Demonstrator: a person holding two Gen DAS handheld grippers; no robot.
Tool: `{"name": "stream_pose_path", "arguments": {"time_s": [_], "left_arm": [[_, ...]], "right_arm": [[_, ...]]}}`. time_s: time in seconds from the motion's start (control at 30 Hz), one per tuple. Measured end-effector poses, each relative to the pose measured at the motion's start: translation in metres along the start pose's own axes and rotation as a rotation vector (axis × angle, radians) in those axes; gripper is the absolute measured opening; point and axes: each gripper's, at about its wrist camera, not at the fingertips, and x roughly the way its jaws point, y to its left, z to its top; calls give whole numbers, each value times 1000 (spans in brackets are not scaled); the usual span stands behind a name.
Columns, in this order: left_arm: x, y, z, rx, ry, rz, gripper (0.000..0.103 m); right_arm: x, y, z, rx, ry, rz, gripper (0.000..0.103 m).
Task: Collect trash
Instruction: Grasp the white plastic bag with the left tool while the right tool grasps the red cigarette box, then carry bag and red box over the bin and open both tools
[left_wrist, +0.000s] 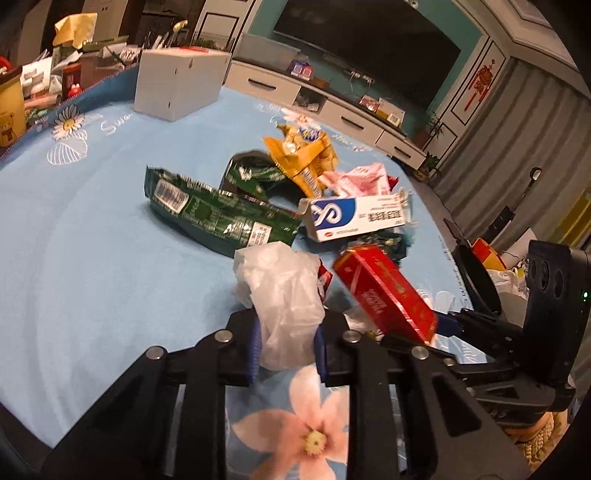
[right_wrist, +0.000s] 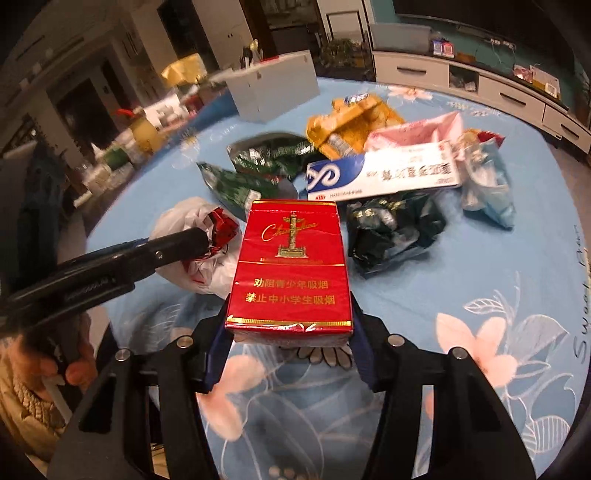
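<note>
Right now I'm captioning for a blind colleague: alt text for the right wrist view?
The right gripper grips a red cigarette pack over a blue floral tablecloth. At left, the left gripper holds a white plastic bag. Behind lie green wrappers and a blue-white box.

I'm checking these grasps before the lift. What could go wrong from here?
The left gripper pinches only thin, loose film of the white plastic bag; it may slip out, or the red foil wrapper tucked in it may fall. The right gripper holds the red cigarette pack only near its lower end, so the pack may pivot. The two grippers sit close together and could collide.
</note>
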Motion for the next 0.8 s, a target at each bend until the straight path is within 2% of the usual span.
{"name": "stream_pose_path", "arguments": {"time_s": [0.17,0.43,0.57,0.8], "left_arm": [[-18,-16,6,32,-41,-15,24],[-21,-57,17,108,-51,-55,24],[-13,-92,24,169,-49,-90,24],[11,-165,35,279,-44,-171,24]], "right_arm": [[-42,-15,-8,41,-88,-20,56],[-104,-77,-28,185,-222,-148,56],[-127,-105,-38,244,-274,-208,56],[-155,-148,-60,343,-346,-265,56]]}}
